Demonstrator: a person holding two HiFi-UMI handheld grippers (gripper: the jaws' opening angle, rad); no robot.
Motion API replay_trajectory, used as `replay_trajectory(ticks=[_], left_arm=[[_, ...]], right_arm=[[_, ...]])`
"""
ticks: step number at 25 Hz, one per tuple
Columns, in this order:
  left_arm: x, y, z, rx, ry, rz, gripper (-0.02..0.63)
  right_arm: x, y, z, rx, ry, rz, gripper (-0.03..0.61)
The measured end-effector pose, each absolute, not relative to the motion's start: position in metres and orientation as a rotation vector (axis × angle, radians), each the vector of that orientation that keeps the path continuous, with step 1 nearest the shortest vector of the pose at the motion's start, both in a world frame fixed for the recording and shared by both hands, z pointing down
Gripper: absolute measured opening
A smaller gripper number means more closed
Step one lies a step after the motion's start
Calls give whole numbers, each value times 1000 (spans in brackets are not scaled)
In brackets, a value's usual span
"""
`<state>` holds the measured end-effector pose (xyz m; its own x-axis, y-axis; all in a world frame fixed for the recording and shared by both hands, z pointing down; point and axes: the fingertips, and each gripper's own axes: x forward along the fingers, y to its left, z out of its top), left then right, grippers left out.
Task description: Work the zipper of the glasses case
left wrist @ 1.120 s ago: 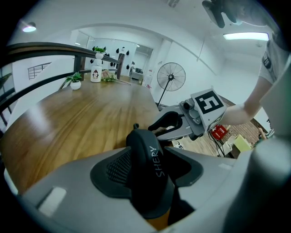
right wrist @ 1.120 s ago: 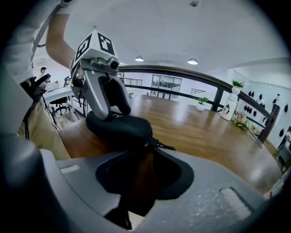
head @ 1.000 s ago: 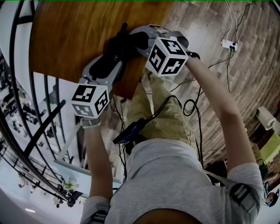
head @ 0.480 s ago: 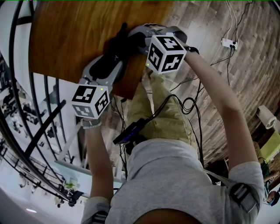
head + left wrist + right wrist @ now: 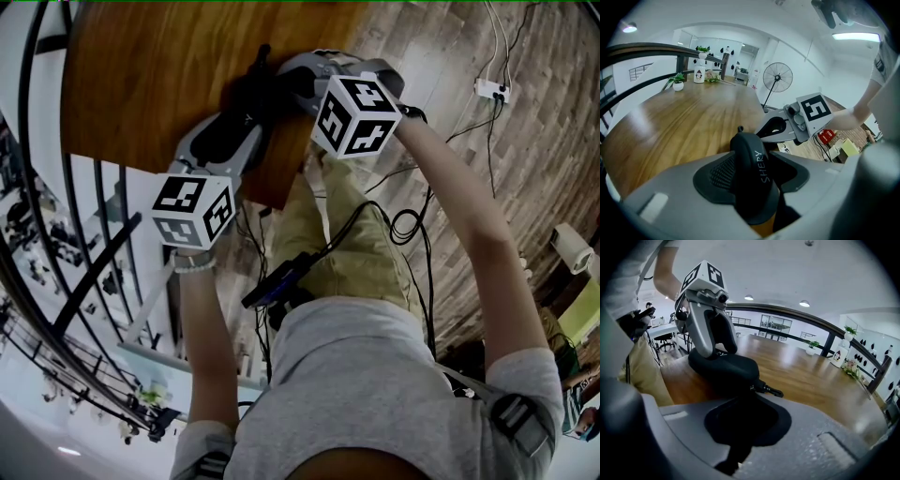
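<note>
Left gripper: left gripper [image 5: 749, 161] is clamping the glasses case [image 5: 751, 183] across its body, jaws closed tight on both flanks. It is acting as the anchor so the case is not sliding when the zipper is pulled.
Right gripper: right gripper [image 5: 749, 404] is sitting with jaws drawn together, tips right at the free end of the case, just beside the zipper pull [image 5: 769, 391]. I cannot confirm that anything is pinched between them.
Case location: black hard-shell case, lying on the wooden table [image 5: 811, 376] near its edge on the person's side, long axis running between the two grippers.
Zipper: the pull is sticking out from the case end toward the open tabletop, and the seam is reading as closed from here.
Why this layout: one tool is pinning the body while the other is working the end with the pull, so the pull force is running along the case and not lifting it.
Step (judgement): probably lining up on the pull; the zip run is not started.
Next need (judgement): a narrow pinch on the small tab, then a drag along the seam.
Risk (judgement): the tab is slim and dark, so it is easy to miss or slip.
</note>
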<state>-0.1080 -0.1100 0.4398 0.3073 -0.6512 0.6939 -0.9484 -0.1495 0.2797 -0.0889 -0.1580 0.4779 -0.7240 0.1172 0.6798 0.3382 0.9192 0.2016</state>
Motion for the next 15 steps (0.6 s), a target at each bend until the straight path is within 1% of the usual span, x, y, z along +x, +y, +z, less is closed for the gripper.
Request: replay_trajectory(ticks=[15], left_arm=[[-108, -116, 447, 1903, -1404, 544, 238]], right_arm=[[-75, -150, 484, -280, -2366, -330, 3]])
